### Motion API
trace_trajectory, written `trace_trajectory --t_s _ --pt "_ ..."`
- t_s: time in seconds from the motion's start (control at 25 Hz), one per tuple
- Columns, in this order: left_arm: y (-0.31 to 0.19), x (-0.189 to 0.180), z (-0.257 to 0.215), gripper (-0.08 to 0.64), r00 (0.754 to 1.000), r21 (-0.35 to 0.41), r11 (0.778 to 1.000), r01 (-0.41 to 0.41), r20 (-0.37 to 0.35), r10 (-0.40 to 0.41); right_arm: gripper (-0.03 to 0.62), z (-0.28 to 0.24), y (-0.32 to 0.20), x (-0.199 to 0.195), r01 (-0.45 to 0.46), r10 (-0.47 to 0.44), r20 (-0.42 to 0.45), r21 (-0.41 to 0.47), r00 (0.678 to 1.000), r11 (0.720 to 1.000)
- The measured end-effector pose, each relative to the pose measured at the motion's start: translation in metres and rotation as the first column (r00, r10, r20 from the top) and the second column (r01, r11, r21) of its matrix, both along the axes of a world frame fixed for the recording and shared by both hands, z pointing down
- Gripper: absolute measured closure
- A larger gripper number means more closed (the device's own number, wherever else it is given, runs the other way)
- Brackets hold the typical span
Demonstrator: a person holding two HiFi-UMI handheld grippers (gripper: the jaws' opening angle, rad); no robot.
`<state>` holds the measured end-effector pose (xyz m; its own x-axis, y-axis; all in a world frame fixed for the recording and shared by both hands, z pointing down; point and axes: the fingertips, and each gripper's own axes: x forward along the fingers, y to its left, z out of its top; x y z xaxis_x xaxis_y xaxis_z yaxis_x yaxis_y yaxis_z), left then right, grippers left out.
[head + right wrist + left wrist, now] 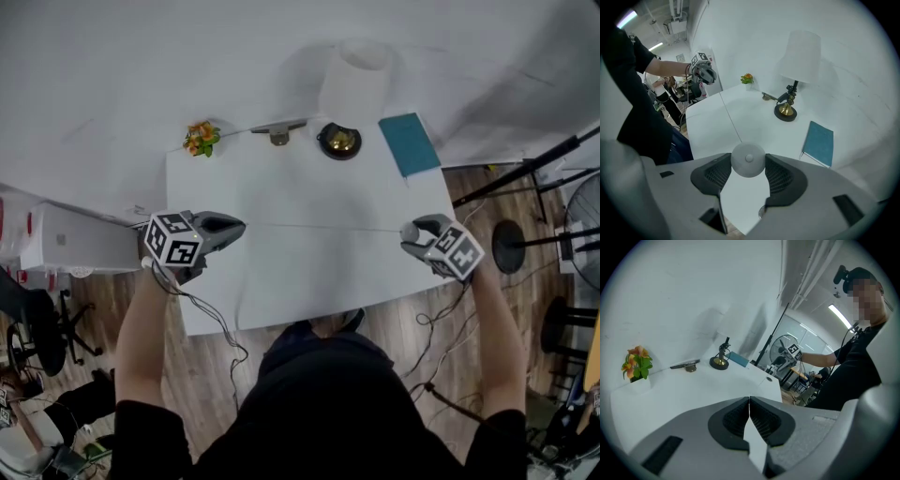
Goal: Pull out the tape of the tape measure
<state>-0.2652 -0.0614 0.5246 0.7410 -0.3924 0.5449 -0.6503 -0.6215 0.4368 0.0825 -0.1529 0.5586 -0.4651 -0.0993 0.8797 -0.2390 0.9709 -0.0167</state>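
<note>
White table on a wood floor, with a lamp at its far edge. A teal book lies right of the lamp, a flower to its left. Nearer than the lamp, the right gripper clasps the round tape measure. The left gripper is clenched on the tape, which is stretched between them.

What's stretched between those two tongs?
A thin tape, running from the round white tape measure in the right tongs to the left tongs; the head view shows it.

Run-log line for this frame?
left gripper: shut on tape | right gripper: holds tape measure case | tape: pulled out, stretched between them
</note>
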Motion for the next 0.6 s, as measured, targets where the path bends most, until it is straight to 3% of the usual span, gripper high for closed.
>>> trace_trajectory --t_s 0.16,0.4,0.6 --pt "-0.004 0.007 0.026 0.554 1.0 -0.034 0.999 -0.007 0.016 0.007 0.36 0.025 0.0 0.007 -0.038 0.038 -0.053 -0.003 0.998 0.999" --pt "0.002 0.027 0.079 0.553 0.992 -0.091 0.994 -0.057 0.103 0.066 0.36 0.066 0.004 0.005 -0.033 0.033 -0.096 0.004 0.995 0.999" --pt "0.001 0.04 0.103 0.552 0.988 -0.075 0.997 -0.029 0.152 0.04 0.36 0.095 0.009 -0.004 -0.006 0.009 -0.125 0.024 0.992 1.0"
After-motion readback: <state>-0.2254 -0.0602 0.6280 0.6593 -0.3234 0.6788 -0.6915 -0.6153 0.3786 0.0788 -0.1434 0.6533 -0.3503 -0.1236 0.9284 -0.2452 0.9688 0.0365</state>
